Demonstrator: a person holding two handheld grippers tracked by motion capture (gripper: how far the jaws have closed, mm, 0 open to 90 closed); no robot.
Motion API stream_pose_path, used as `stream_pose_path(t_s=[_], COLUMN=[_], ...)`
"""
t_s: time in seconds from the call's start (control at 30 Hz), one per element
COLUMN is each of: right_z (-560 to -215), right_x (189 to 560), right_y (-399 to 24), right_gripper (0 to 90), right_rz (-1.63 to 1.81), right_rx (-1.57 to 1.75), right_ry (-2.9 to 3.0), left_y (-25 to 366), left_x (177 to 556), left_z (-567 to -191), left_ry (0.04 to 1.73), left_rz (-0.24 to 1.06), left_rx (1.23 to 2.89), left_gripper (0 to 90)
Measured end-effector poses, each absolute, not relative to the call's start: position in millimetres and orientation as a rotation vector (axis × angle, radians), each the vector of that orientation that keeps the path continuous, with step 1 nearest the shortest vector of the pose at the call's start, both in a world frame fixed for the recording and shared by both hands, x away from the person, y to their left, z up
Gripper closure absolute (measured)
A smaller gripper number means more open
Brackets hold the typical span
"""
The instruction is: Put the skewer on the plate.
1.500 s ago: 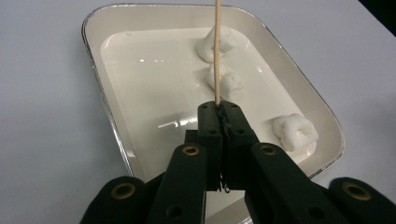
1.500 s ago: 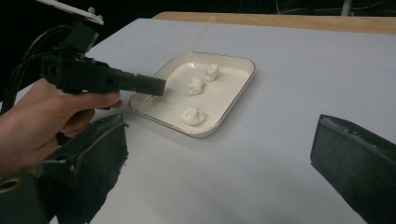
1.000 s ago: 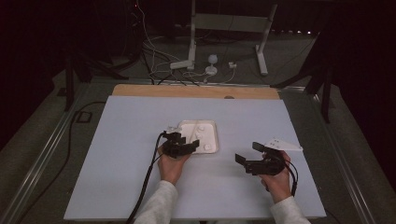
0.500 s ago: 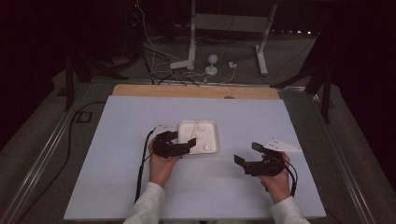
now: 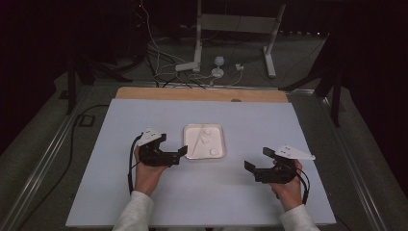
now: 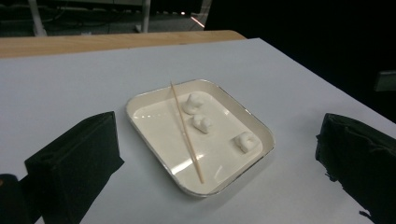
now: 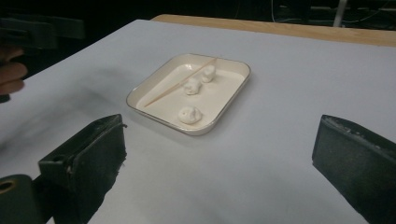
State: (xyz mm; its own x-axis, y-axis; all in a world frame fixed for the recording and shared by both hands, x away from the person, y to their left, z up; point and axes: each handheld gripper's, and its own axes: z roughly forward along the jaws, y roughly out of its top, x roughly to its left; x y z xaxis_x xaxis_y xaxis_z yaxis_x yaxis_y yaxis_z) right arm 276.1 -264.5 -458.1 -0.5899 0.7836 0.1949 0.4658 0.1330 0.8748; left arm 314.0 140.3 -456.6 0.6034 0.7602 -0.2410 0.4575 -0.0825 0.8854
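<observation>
Pale grey sheet covers the bench (image 5: 202, 192), with a strip of bare wood along its far edge.

Left claw (image 5: 174, 155): held just beside the left edge of the tray, jaws set wide apart and empty. In the left gripper view the tray lies between and beyond the two black jaws.

Tray (image 5: 190, 131): a shallow, cream-white, rounded-rectangle dish with a low raised rim, near the middle of the bench. It looks rigid and glossy, so probably slick; judged light. A claw would best close over the rim at a straight side, not at a corner.

Skewer (image 6: 186, 130): a thin wooden stick lying diagonally in the tray, one end resting near the far rim, the other near the close rim. Judged very light, stiff but easily snapped, and free to roll. Take hold near the middle, jaws across the shaft, with gentle closure. The end resting up by the rim offers the most clearance beneath it.

White lumps (image 6: 201, 122): three small pieces lie to one side of the skewer, apart from each other. Material cannot be told; they look soft and would likely deform under firm pressure.

Right claw (image 5: 258, 161): well apart from the tray, toward the right side of the bench, jaws wide and empty.
</observation>
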Motion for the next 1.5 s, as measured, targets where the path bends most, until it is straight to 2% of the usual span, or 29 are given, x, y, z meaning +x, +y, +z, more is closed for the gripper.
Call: stream_pose_path(t_s=[0.67,1.5], right_z=[-465.7,-469.7], right_x=[267.2,260.3], right_y=[-276.5,-306.6], right_gripper=[0.6,0.2], right_rz=[1.426,1.404], right_rx=[1.169,1.208], right_ry=[2.042,1.934], left_y=[197.0,230.3], left_x=[277.2,258.4], left_z=[-458.0,-463.5], left_ry=[0.964,0.988], left_rz=[0.534,0.589], left_rx=[1.687,1.618], left_gripper=[0.5,0.5])
